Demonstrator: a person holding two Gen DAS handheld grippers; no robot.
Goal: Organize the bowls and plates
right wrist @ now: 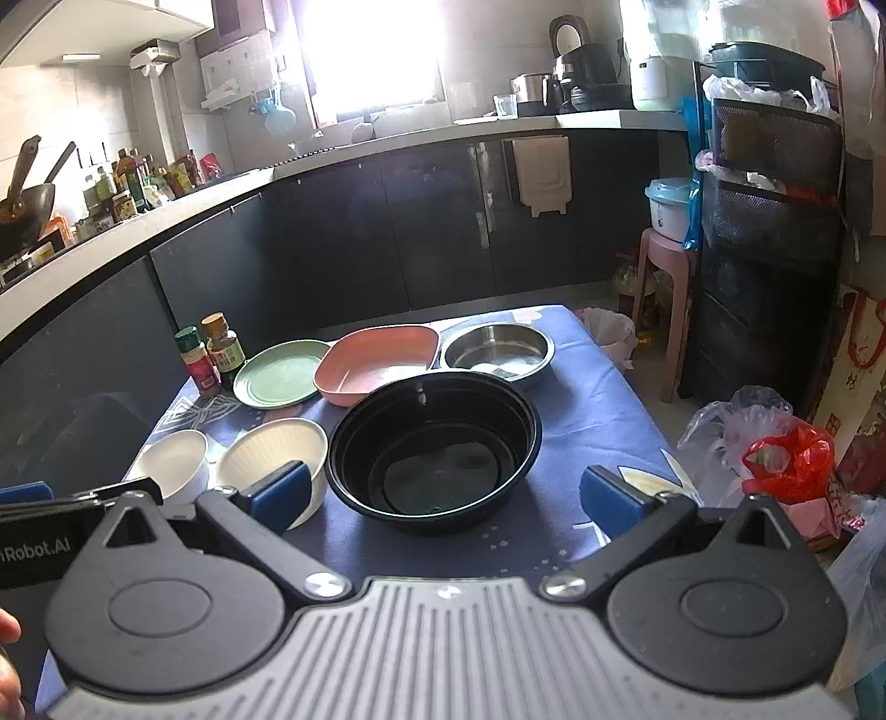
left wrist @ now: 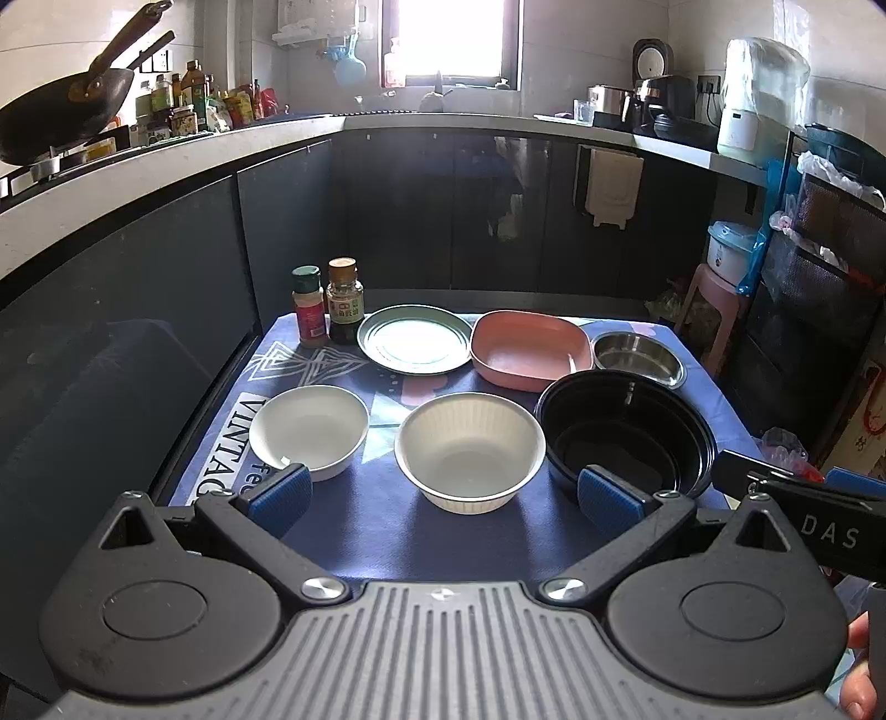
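Left wrist view: left gripper (left wrist: pixel 443 490) spread, empty, above ribbed cream bowl (left wrist: pixel 469 450); glossy black plastic bowl (left wrist: pixel 624 435) beside it risks a knock.

Daylight poured in from the window (left wrist: pixel 451 41) at the back wall, blown out to pure white in both views, with heavier flare in the right wrist view (right wrist: pixel 371 55) that washed the surrounding wall. The dark cabinets (left wrist: pixel 443 210) stayed dim and carried faint reflections. Glare sat on the green plate (left wrist: pixel 412 339) and the steel bowl (right wrist: pixel 498 346). Fisheye distortion bowed the counter edge (left wrist: pixel 166 160), and the corners vignetted to black. Focus was fairly sharp centrally.
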